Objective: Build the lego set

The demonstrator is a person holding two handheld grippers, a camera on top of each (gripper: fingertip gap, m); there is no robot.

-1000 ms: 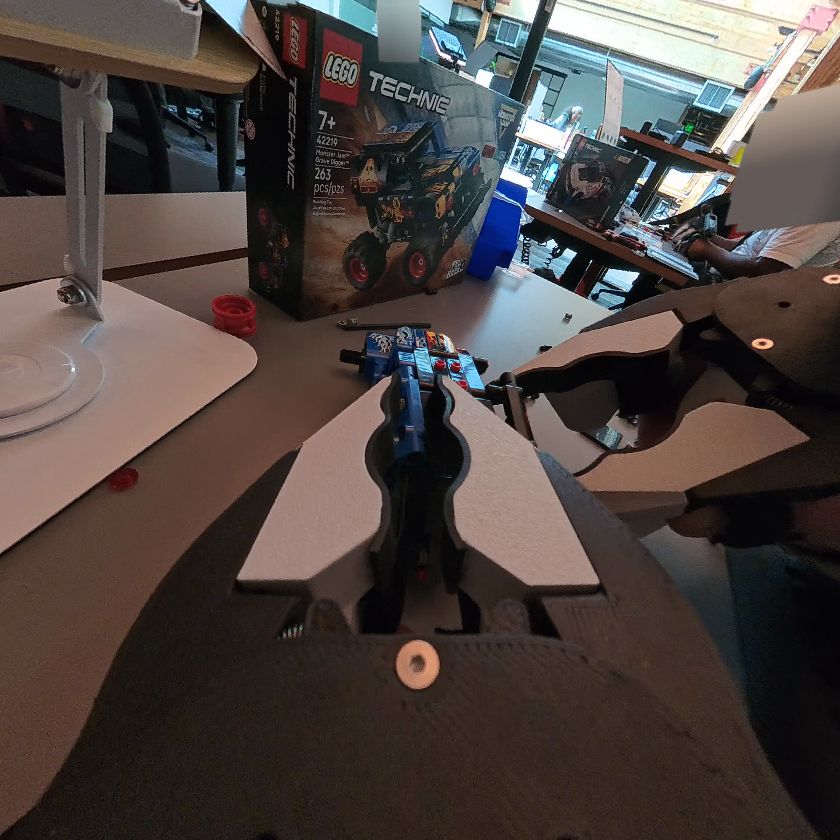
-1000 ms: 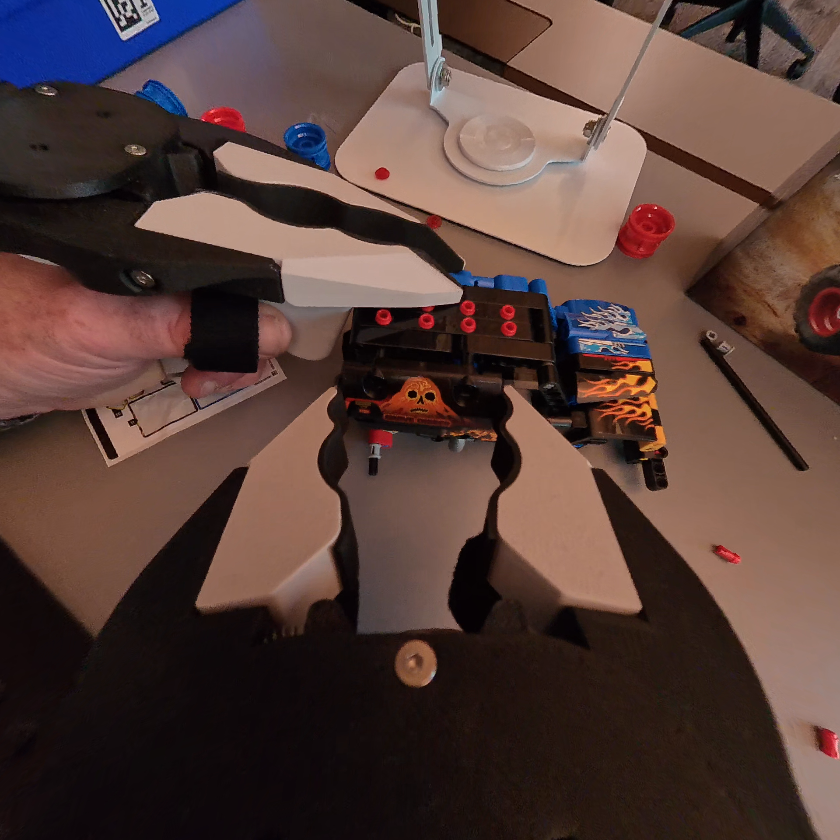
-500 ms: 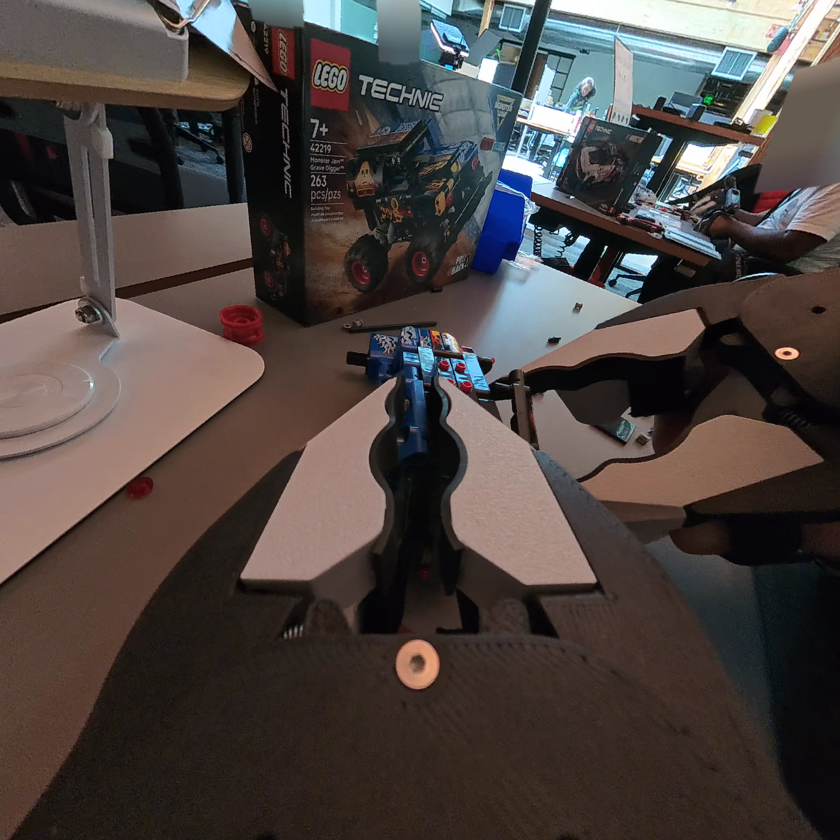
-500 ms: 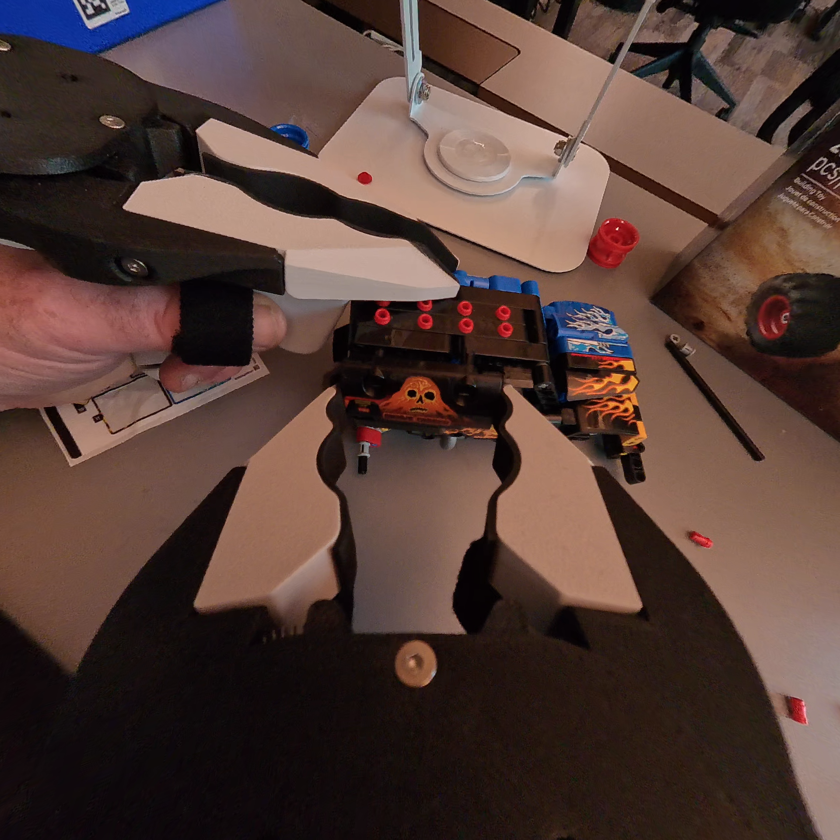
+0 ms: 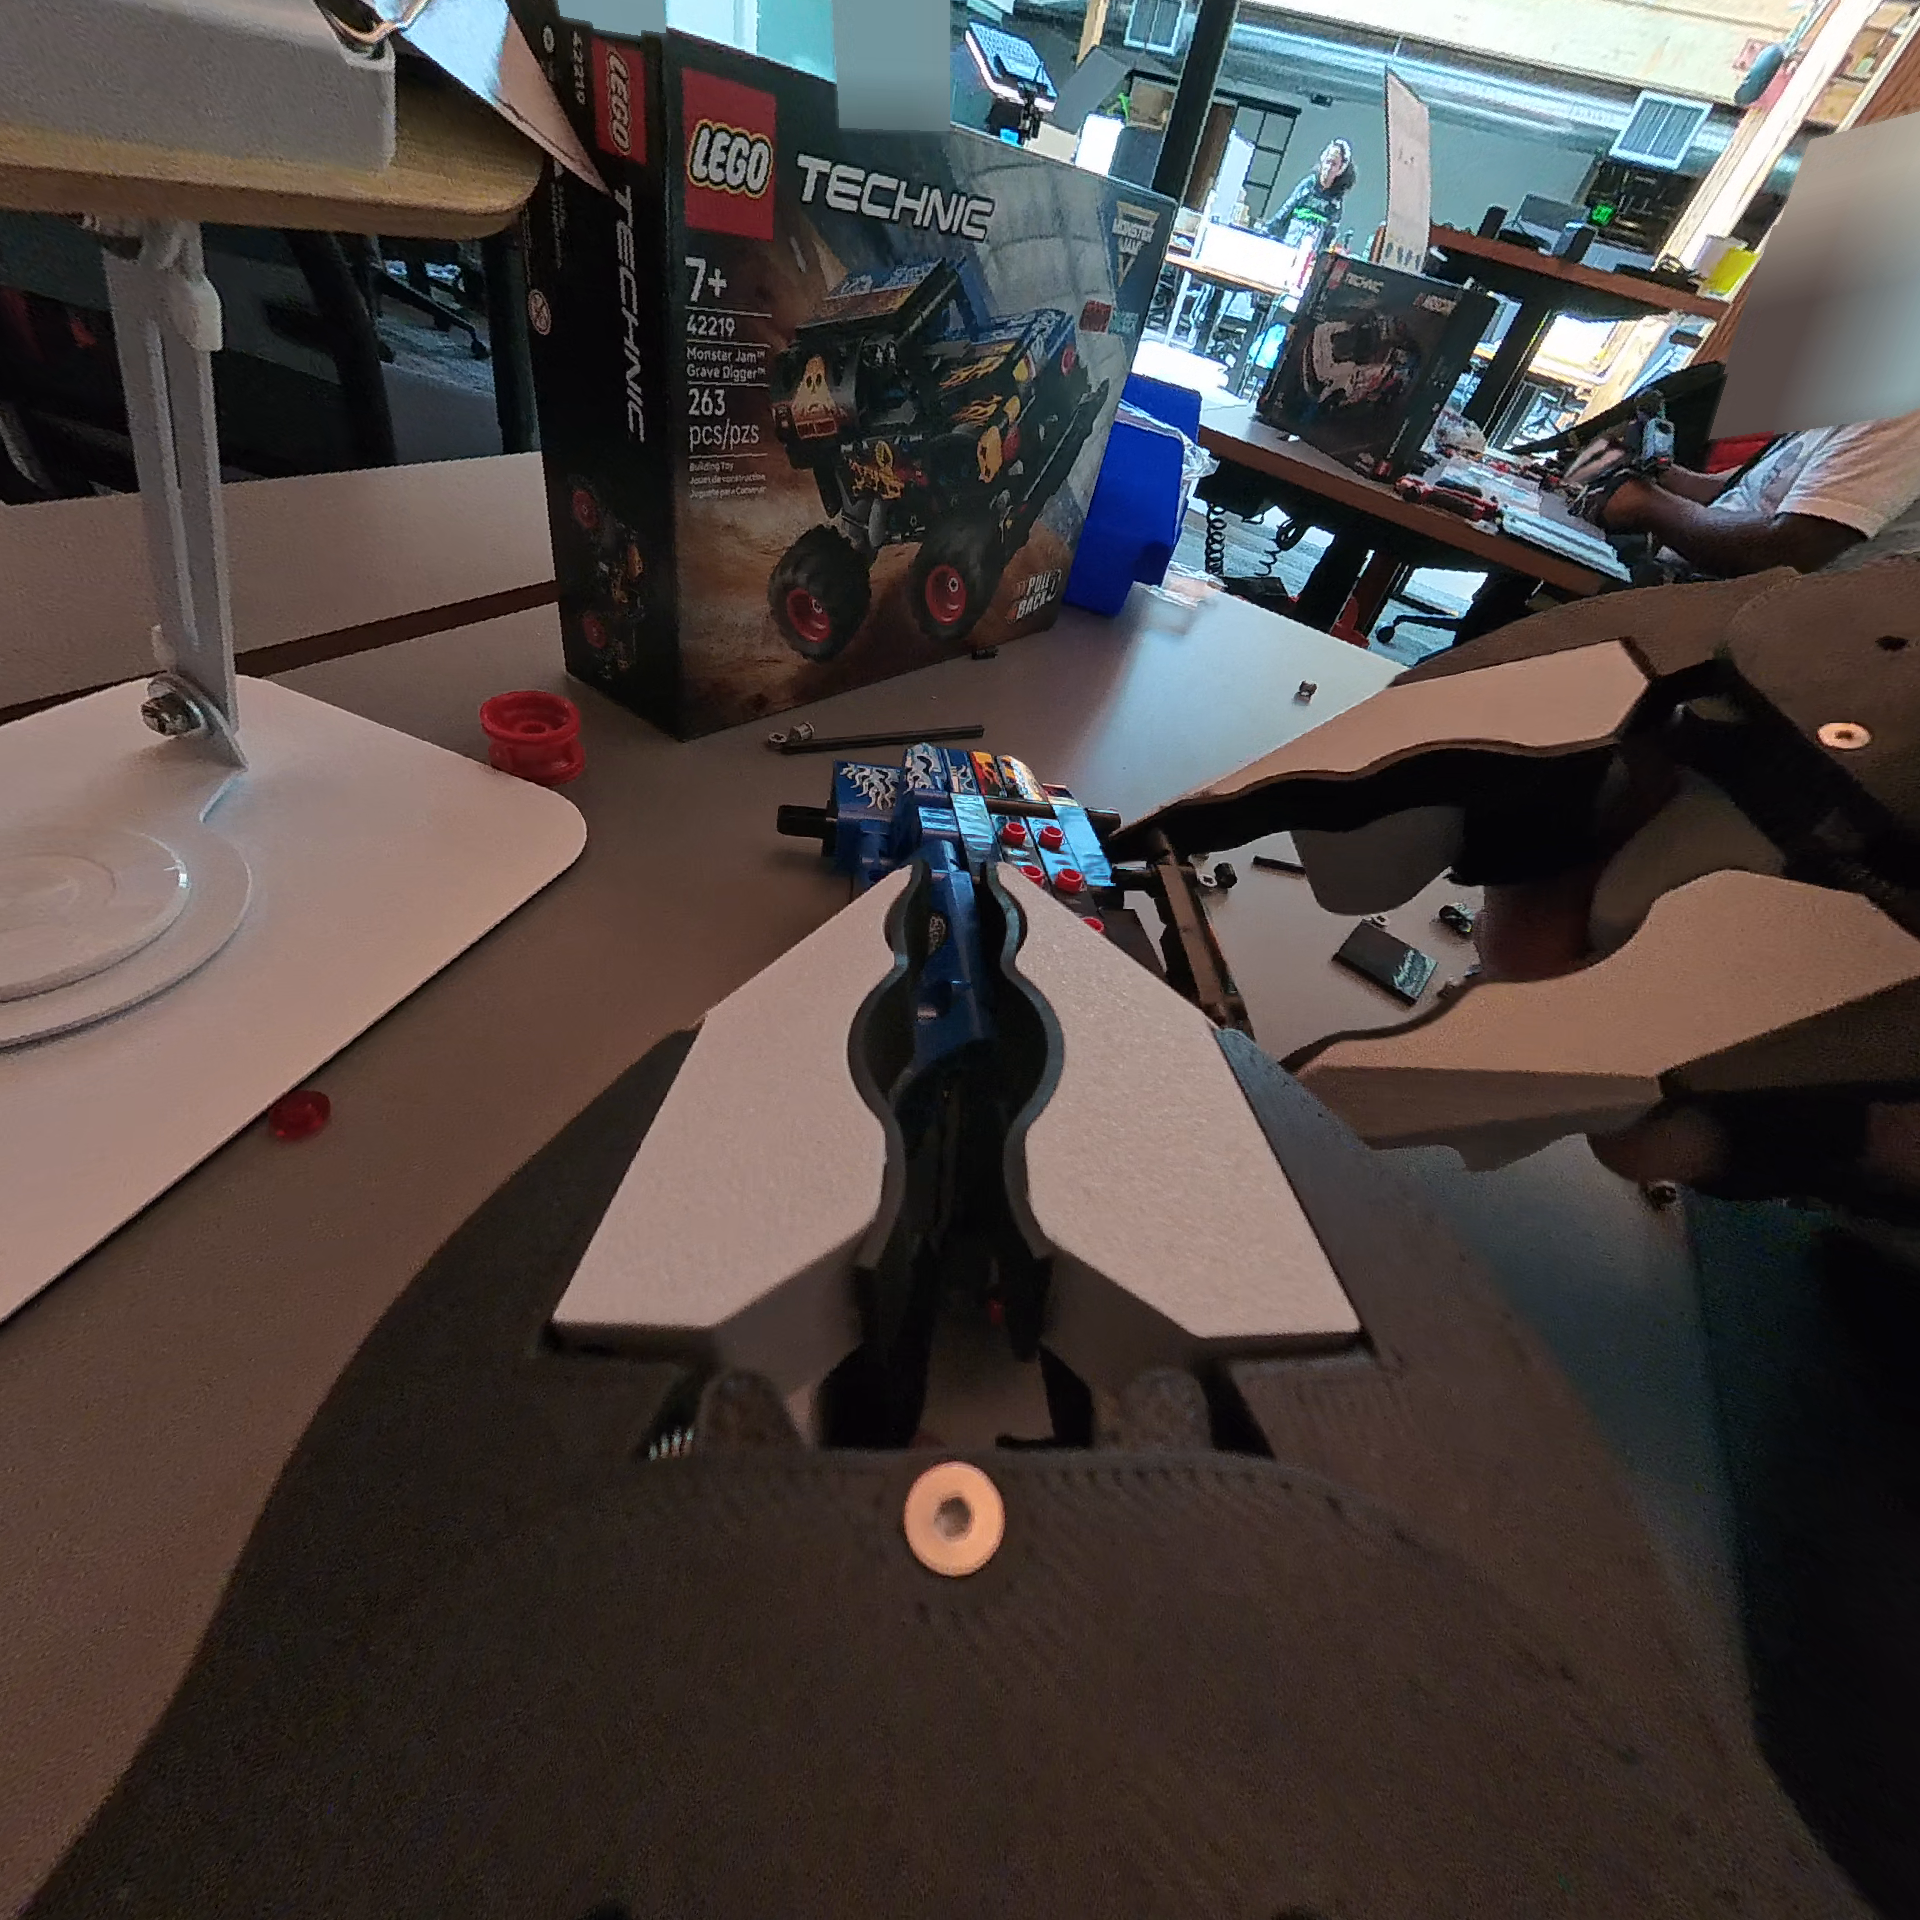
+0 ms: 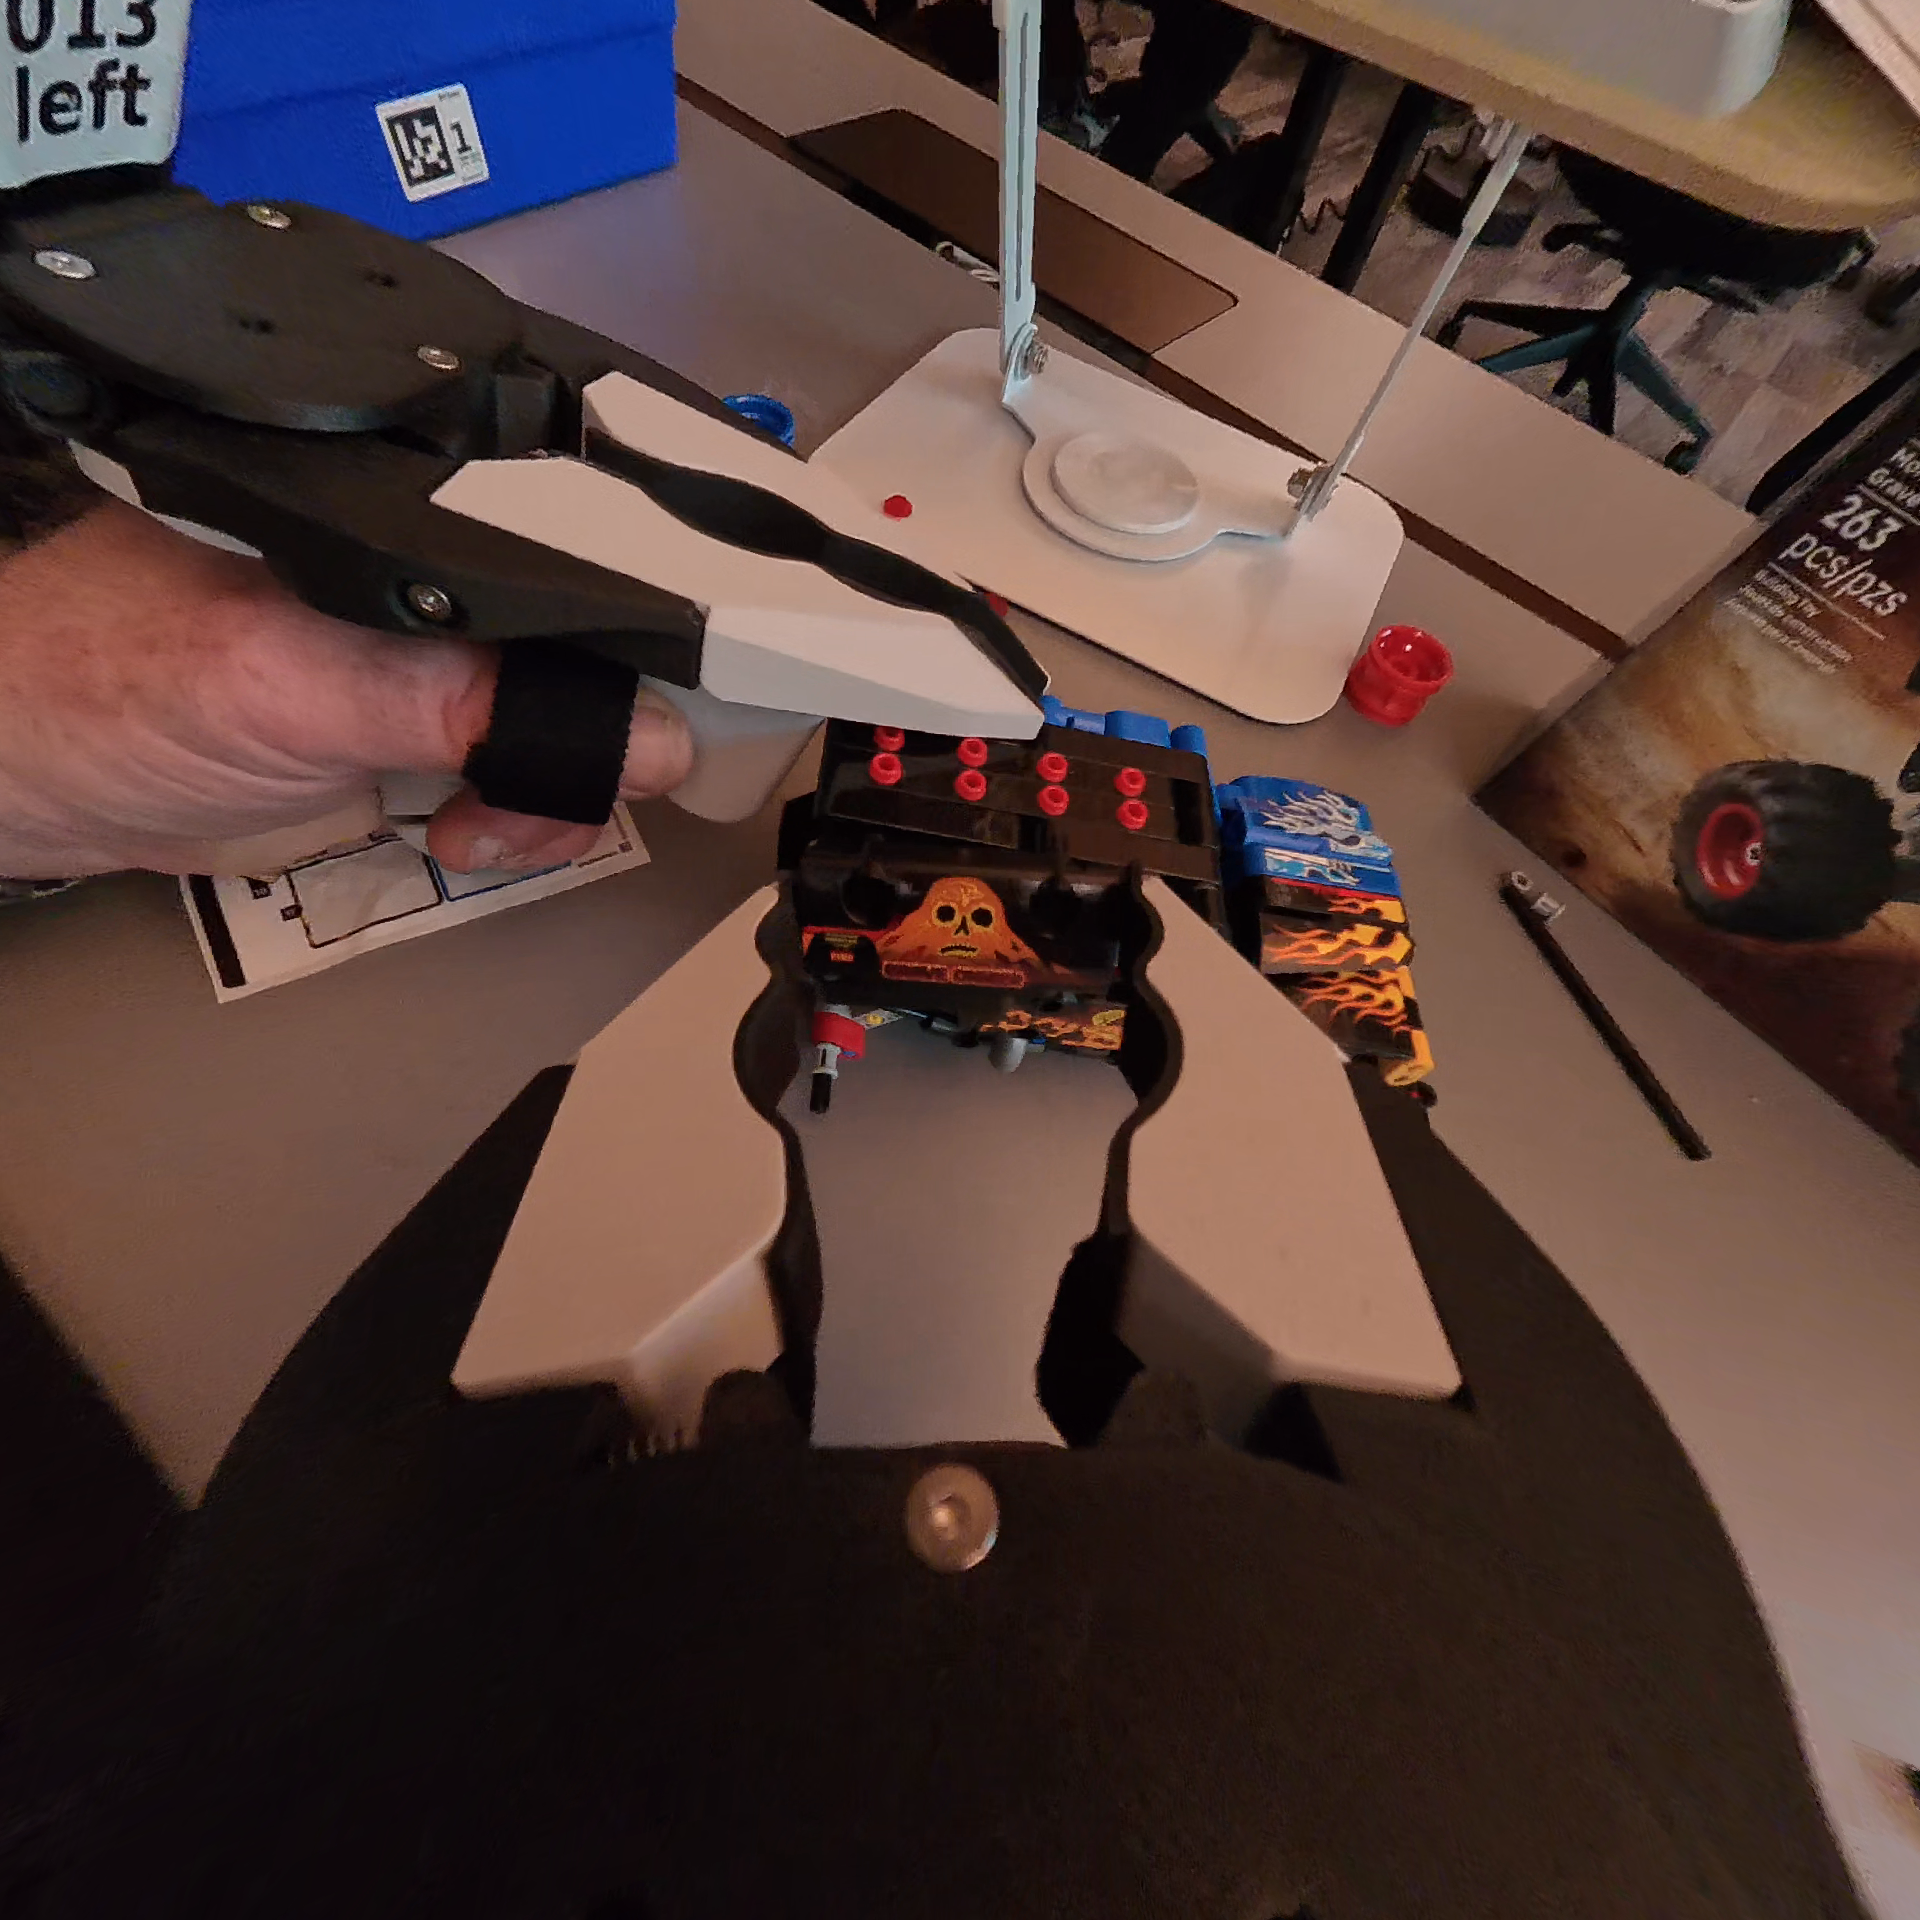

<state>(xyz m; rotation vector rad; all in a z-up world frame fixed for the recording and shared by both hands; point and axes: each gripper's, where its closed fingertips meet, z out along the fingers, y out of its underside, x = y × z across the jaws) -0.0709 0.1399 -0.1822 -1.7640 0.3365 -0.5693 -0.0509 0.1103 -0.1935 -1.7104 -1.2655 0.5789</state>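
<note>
The partly built truck model, black with red pins, blue and flame panels and a skull panel, is held between both grippers just above the grey table. My left gripper is shut on the model's blue side edge; it also shows in the right wrist view, with a person's hand on it. My right gripper clamps the skull end of the model, one finger on each side. In the left wrist view the right gripper comes in from the right onto the model.
The set's box stands behind the model. A white stand base, a red wheel hub, a black axle, a red stud and a black tile are nearby. An instruction sheet lies left, a blue bin behind it. There is about 4 cm between the tips of the two grippers. The red stud is about 15 cm from my left fingertips.
Both grippers keep their hold on the model. The right gripper's fingers sit a little farther over the skull end, and both views have tilted up slightly.
</note>
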